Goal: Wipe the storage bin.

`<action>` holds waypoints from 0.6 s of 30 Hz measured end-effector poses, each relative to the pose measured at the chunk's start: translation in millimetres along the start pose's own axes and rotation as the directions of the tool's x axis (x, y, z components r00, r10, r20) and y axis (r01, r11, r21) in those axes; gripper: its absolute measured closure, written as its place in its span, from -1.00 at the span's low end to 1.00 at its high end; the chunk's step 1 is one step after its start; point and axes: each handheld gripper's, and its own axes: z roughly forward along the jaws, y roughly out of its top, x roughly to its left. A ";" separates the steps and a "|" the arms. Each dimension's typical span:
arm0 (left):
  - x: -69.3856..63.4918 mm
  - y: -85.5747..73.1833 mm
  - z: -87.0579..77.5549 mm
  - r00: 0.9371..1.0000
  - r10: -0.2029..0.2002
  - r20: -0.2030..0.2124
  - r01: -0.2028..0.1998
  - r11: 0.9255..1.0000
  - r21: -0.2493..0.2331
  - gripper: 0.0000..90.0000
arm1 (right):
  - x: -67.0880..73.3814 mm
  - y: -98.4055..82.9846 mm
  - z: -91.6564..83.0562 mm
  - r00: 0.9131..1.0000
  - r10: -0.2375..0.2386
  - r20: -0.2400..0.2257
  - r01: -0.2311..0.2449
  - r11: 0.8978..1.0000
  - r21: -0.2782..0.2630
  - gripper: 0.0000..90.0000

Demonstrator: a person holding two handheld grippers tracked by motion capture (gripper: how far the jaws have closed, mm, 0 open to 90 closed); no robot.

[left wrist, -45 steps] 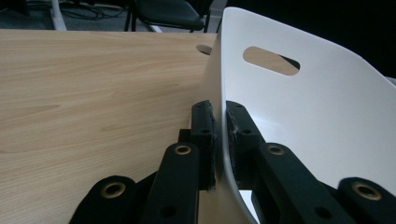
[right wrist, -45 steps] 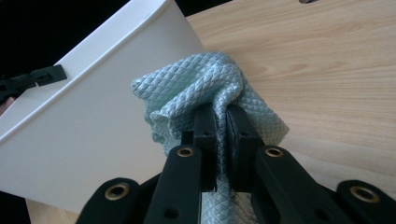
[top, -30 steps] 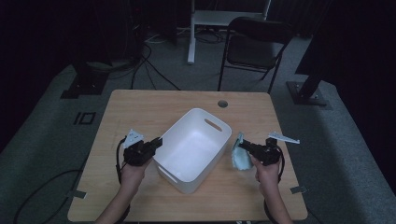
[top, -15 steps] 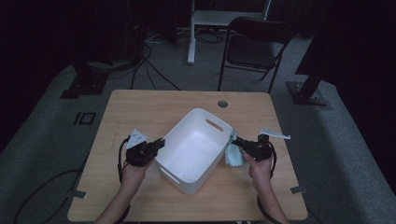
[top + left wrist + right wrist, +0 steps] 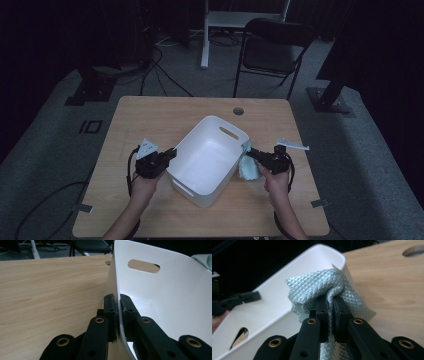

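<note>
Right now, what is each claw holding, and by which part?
Left claw pinches the white tub by its side wall rim. Right claw grips a bunched fold of the cloth.

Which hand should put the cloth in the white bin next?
The right. Its tongs already pinch the green cloth right at the white bin rim, while the left tongs are busy clamping the bin's wall.

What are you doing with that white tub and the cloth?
A person at a wooden table works a gripper in each hand. The left gripper is clamped on one wall of the white tub. The right gripper pinches a pale green cloth against the tub's rim on the opposite side. The tub looks empty inside.
</note>
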 end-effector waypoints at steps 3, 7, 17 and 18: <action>-0.8 0.3 0.3 1.000 -0.004 -0.011 0.004 1.000 0.001 0.91 | -3.9 -4.8 5.1 1.000 0.015 0.001 -0.015 1.000 0.022 0.88; -0.8 0.2 0.6 1.000 -0.014 -0.010 0.014 1.000 0.000 0.90 | -0.4 -2.5 2.1 1.000 0.010 -0.010 -0.010 1.000 0.017 0.88; -4.0 0.6 1.1 1.000 -0.004 -0.030 0.005 1.000 0.001 0.91 | -0.4 -6.5 5.9 1.000 0.010 -0.006 -0.010 0.999 0.034 0.88; -4.1 0.6 1.1 0.999 -0.006 -0.031 0.006 1.000 0.002 0.92 | 0.3 -6.2 5.6 1.000 0.010 -0.005 -0.010 0.999 0.035 0.88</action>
